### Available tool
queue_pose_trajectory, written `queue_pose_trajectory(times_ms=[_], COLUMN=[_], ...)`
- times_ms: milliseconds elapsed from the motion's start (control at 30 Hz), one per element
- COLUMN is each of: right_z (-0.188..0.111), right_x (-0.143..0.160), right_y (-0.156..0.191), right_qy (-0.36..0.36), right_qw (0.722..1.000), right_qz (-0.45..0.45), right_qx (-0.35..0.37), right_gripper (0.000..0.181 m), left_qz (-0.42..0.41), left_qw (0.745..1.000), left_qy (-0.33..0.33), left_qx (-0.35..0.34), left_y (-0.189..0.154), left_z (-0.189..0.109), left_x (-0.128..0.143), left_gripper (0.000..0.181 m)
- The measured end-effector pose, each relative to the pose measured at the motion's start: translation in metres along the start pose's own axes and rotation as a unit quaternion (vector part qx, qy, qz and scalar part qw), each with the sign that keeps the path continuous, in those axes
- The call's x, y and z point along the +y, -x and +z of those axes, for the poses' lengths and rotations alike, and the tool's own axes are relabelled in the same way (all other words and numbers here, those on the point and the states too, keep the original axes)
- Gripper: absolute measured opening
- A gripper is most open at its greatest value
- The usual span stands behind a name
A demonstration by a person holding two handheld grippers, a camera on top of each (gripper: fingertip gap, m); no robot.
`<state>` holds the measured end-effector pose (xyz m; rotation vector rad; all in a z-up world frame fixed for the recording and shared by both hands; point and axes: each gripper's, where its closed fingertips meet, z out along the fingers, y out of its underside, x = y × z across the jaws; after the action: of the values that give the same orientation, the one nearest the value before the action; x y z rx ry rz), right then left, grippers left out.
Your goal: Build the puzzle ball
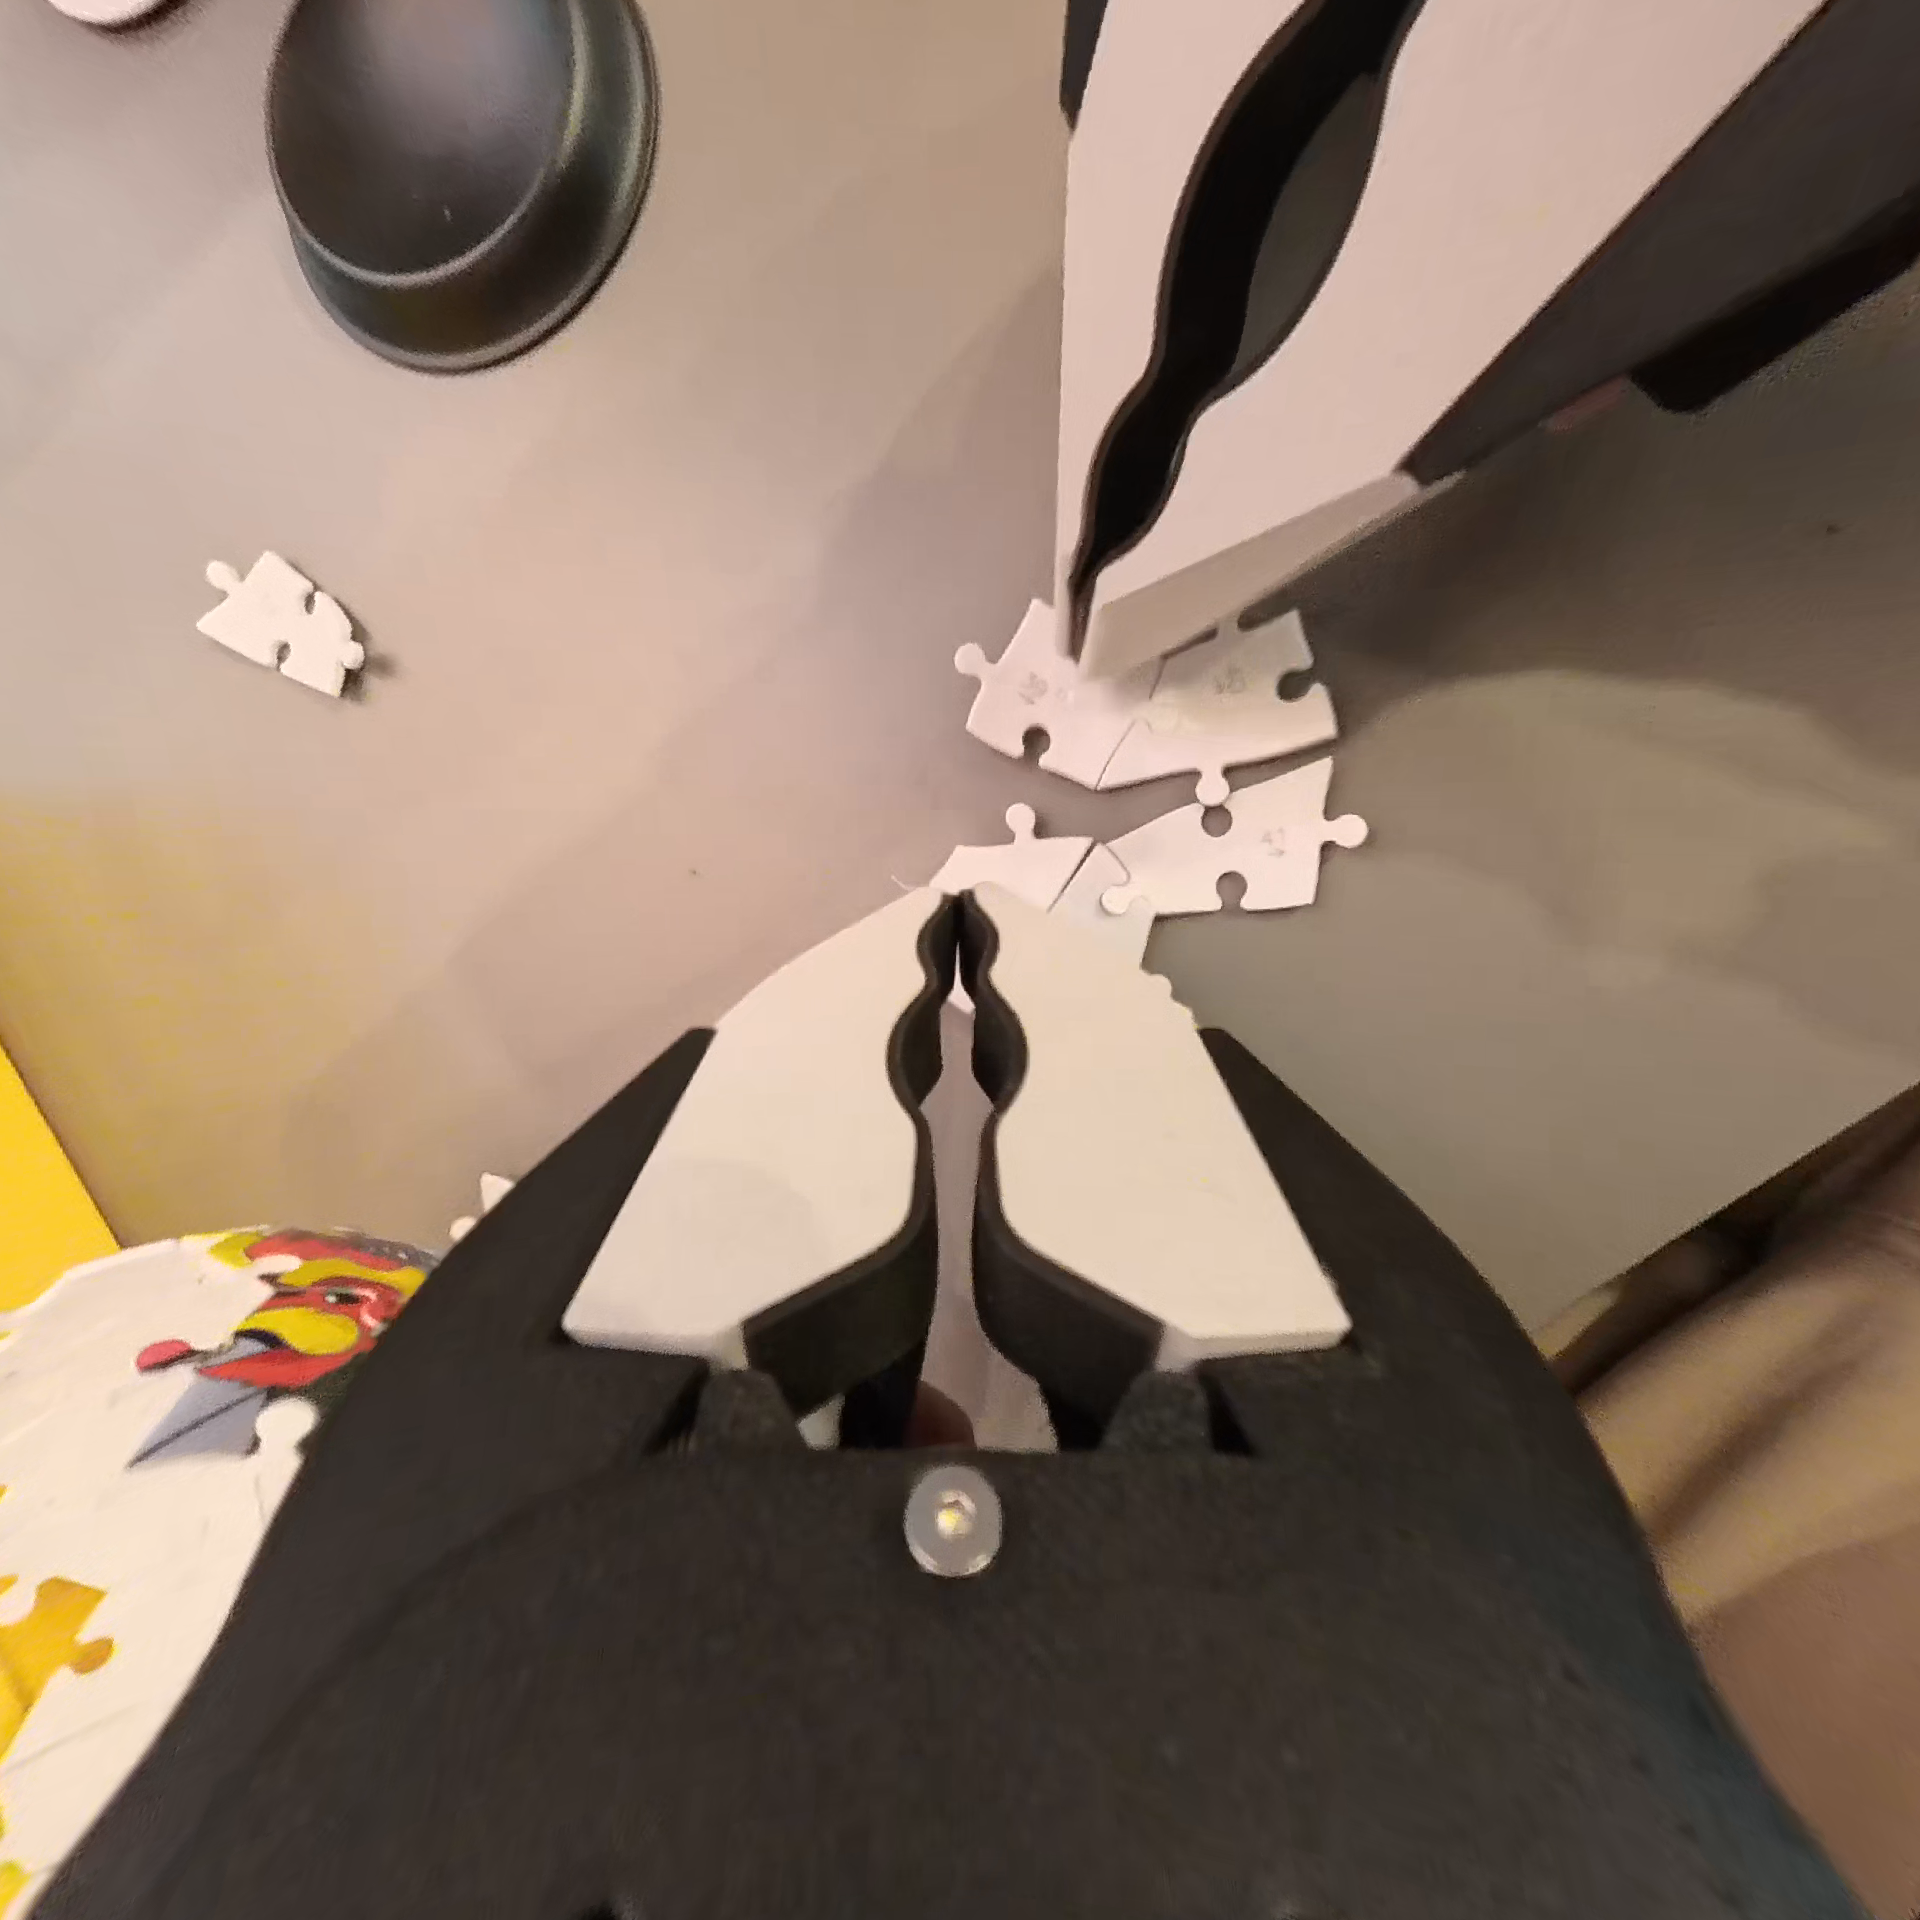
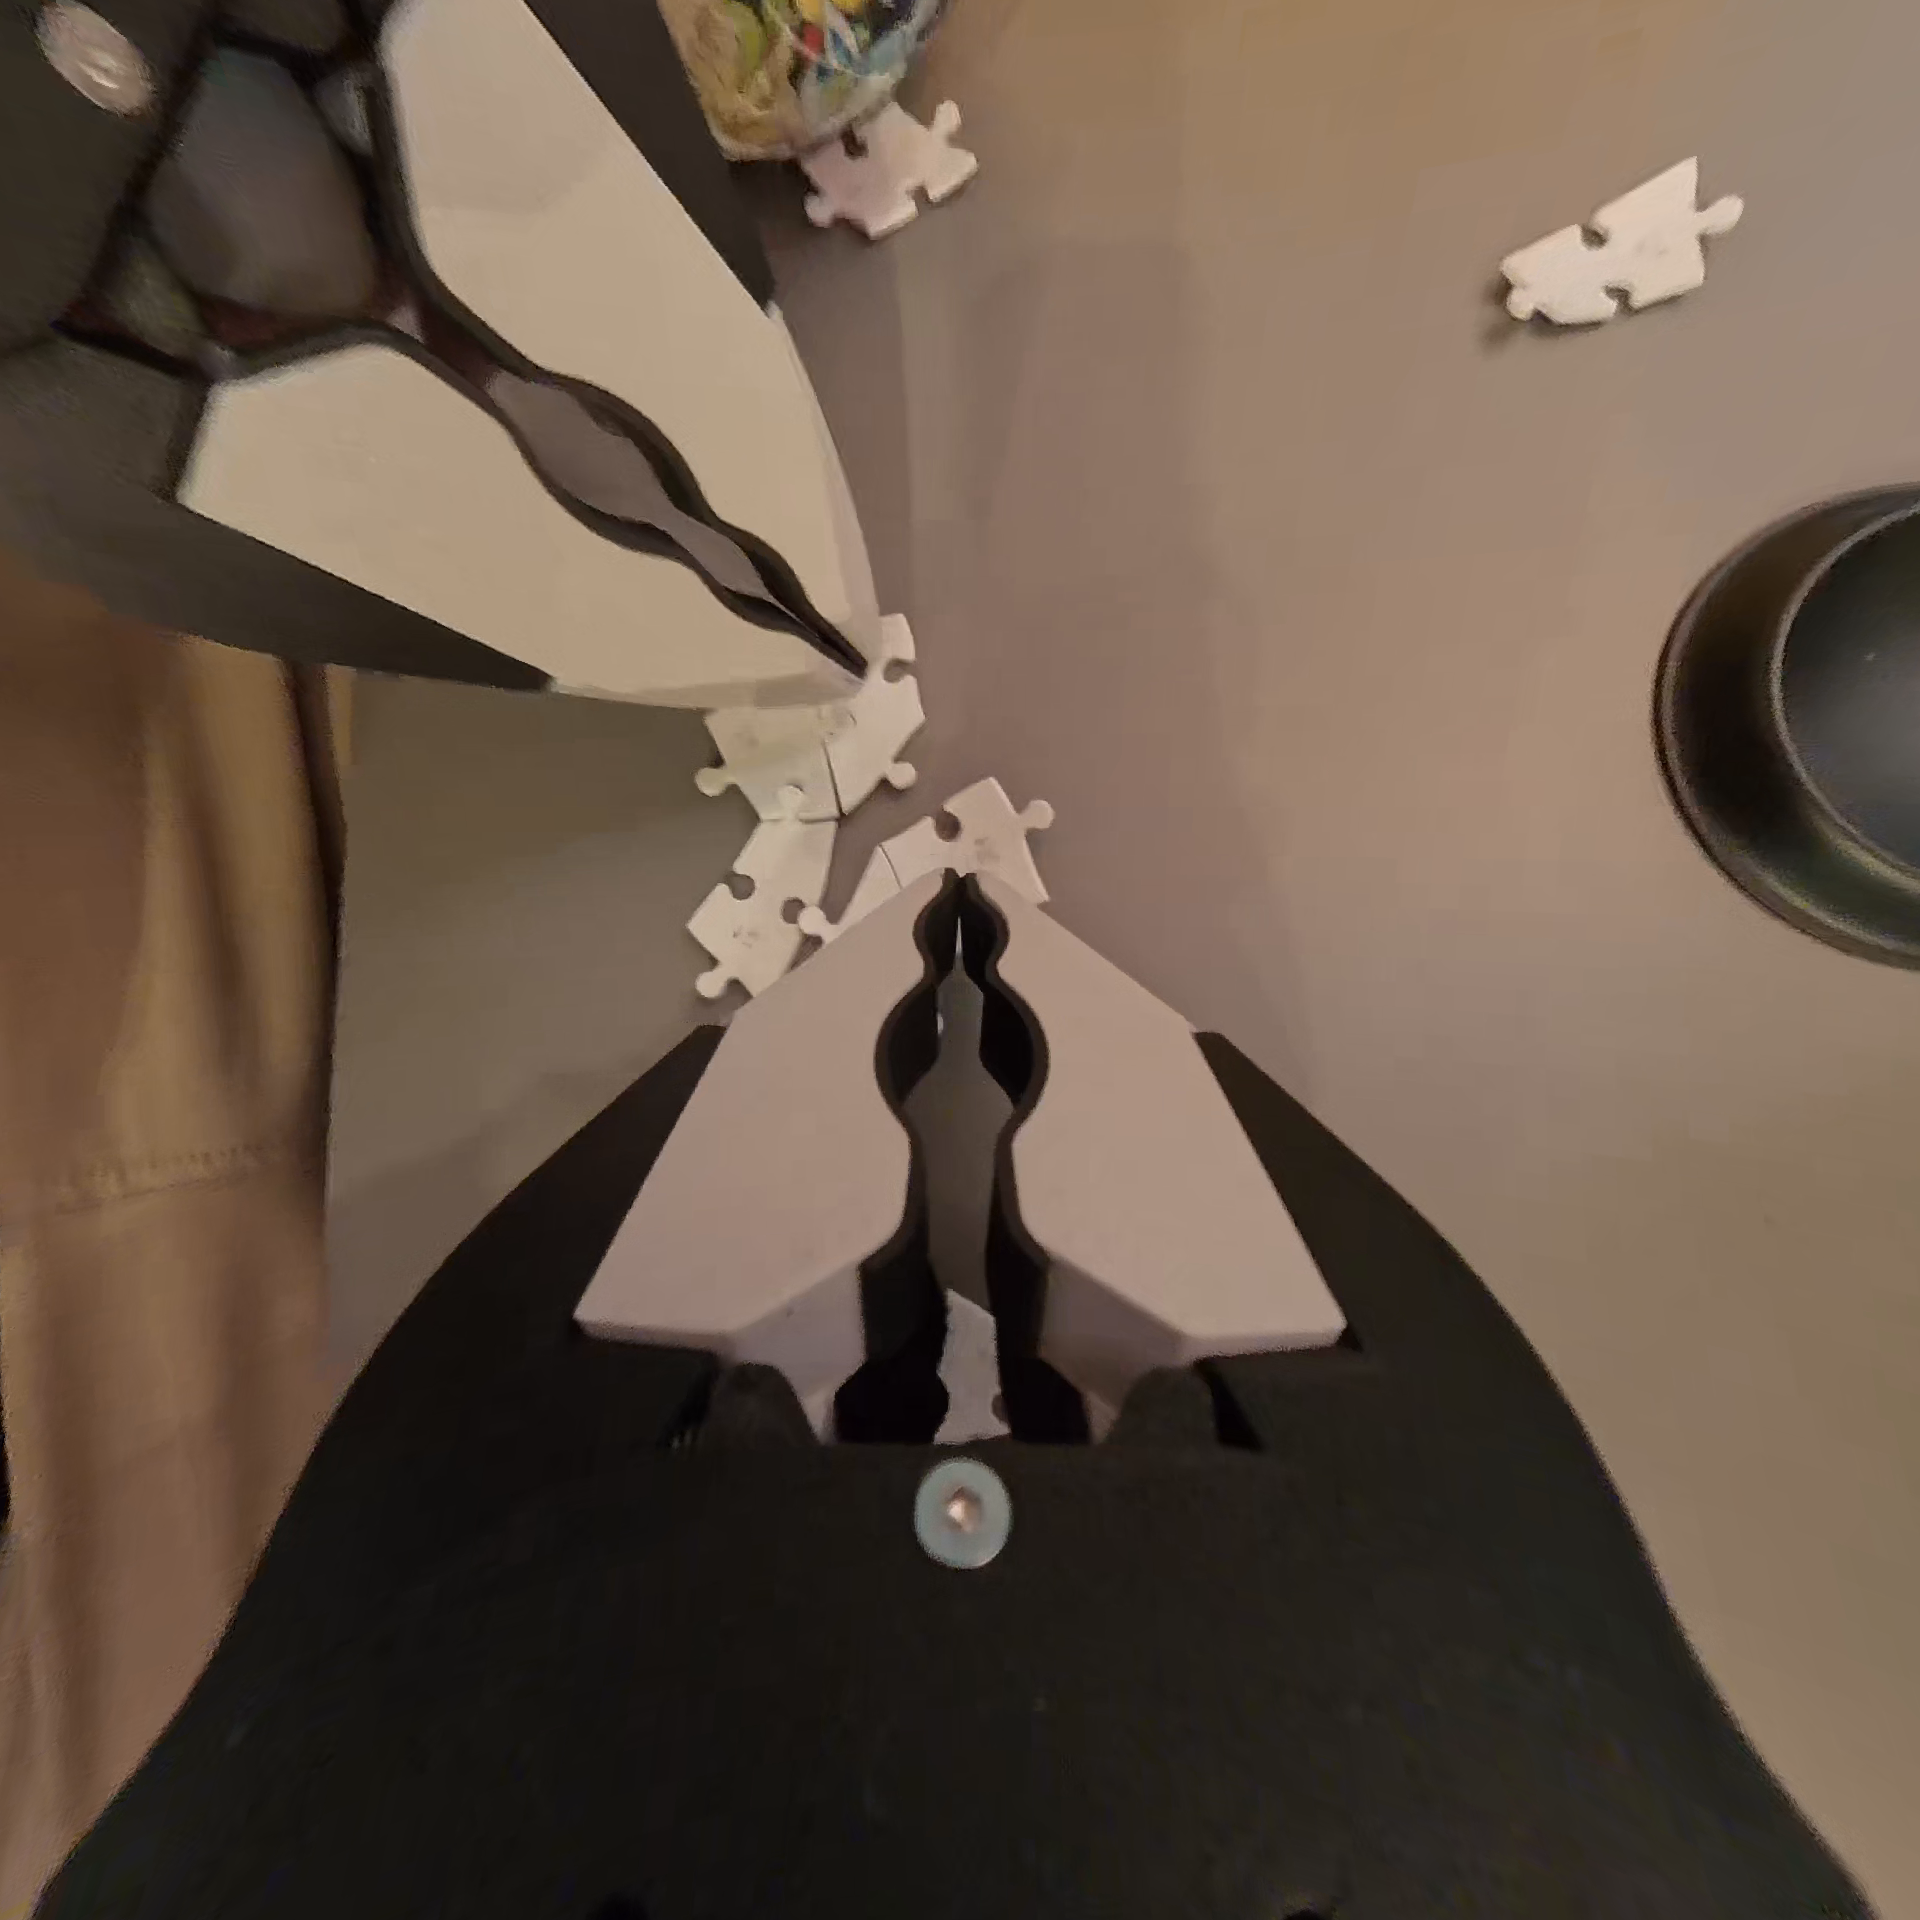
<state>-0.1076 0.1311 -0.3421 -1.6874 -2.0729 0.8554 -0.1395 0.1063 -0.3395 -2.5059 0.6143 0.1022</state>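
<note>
Several white puzzle pieces lie blank side up on the grey table (image 1: 644, 665) in two small joined groups with a narrow gap between them. My left gripper (image 1: 956, 906) is shut, its tips down on the near group (image 1: 1236, 852). In the right wrist view it (image 2: 857, 665) comes in from the upper left onto that group (image 2: 883, 717). My right gripper (image 2: 958, 885) is shut, its tips on the other group (image 2: 992, 831). It shows in the left wrist view (image 1: 1077, 632), on those pieces (image 1: 1023, 696). I see nothing between either pair of jaws.
A partly built coloured puzzle ball (image 1: 187, 1382) sits at the lower left and shows at the top of the right wrist view (image 2: 800, 62). A black bowl (image 1: 457, 177) (image 2: 1808, 727) stands farther off. Loose white pieces (image 1: 281, 623) (image 2: 1621, 249) (image 2: 894, 177) lie apart. Beige cloth (image 2: 156, 1143) is beside the table. There is about 5 cm between the tips of the two grippers. From either gripper's tips it is about 15 cm to the black bowl (image 2: 1808, 727). Seen from the left wrist view (image 1: 518, 170) as well.
</note>
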Motion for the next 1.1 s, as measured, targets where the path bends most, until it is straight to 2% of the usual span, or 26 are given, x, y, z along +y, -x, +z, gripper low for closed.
queue_pose_trajectory(times_ms=[133,667,767,1100], right_z=[0.008,0.009,0.005,0.016], right_x=[0.002,0.0,-0.009,-0.009], right_y=[0.0,0.002,0.004,0.007], right_qy=[0.014,0.014,-0.004,0.0], right_qw=[1.0,1.0,1.0,0.999], right_qz=[-0.007,-0.025,-0.022,-0.031], right_qx=[0.001,-0.01,-0.016,-0.01], right_gripper=[0.0,0.0,0.0,0.0], left_qz=[-0.003,0.005,0.011,0.013], left_qw=[1.0,1.0,1.0,1.0], left_qy=[0.021,0.0,0.002,0.0], left_qx=[0.007,0.004,0.0,-0.001], left_y=[-0.004,-0.004,-0.004,-0.004], left_z=[0.007,0.011,0.011,0.01], left_x=[0.009,0.003,0.003,0.002], left_gripper=[0.0,0.0,0.0,0.0])
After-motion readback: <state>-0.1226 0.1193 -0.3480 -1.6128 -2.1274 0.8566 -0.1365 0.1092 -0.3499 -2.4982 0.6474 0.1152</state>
